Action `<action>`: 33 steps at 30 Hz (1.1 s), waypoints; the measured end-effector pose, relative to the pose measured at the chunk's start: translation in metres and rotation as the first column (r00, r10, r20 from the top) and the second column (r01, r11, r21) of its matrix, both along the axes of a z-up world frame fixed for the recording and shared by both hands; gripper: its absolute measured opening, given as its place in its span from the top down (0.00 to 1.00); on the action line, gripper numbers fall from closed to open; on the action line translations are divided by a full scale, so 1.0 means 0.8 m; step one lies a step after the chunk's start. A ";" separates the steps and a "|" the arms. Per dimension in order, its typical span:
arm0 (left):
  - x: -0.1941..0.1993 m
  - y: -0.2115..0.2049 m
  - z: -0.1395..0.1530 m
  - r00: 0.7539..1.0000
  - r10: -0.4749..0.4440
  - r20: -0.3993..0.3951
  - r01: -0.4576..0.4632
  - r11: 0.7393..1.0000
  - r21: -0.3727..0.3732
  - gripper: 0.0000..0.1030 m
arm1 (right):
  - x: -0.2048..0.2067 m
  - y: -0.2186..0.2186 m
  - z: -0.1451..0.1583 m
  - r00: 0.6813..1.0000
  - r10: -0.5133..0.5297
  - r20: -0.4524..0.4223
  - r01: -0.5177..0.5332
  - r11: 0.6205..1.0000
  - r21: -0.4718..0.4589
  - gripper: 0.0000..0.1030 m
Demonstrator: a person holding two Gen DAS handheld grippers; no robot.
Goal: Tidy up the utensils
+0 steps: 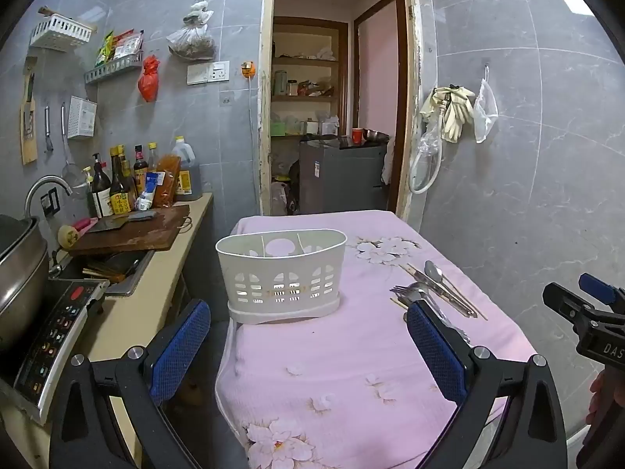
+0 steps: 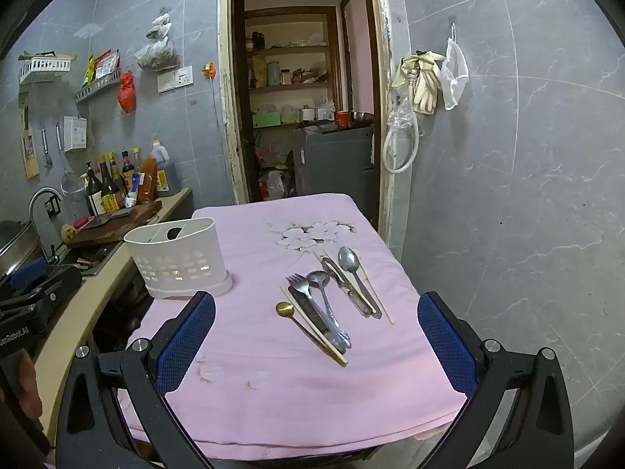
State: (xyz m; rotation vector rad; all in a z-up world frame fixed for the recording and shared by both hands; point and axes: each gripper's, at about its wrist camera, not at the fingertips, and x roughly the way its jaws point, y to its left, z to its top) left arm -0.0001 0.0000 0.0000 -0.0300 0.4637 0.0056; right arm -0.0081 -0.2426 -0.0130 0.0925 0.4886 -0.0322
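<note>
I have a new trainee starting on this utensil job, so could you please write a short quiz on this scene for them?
1. True or false: the white slotted caddy already holds utensils.
2. Which item lies nearest the right claw? A) the gold spoon B) the large steel spoon C) the cleaver on the chopping board
3. Fill in: both the left claw and the right claw are ____ and hold nothing.

Key
1. False: its visible compartments look empty; the utensils lie on the pink floral cloth.
2. A
3. open
</note>
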 end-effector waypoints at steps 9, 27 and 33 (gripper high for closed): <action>0.000 0.000 0.000 1.000 0.001 0.001 -0.001 1.000 0.004 0.02 | 0.000 0.001 -0.001 1.000 0.001 0.001 -0.001 1.000 0.000 0.01; 0.000 0.000 0.000 1.000 0.001 -0.002 -0.001 1.000 0.008 0.02 | 0.002 0.001 0.000 1.000 0.000 -0.010 0.000 1.000 0.001 0.01; -0.001 0.000 0.000 1.000 0.003 -0.003 -0.003 1.000 0.007 0.02 | 0.002 0.003 0.001 1.000 0.005 -0.010 -0.005 1.000 -0.001 0.01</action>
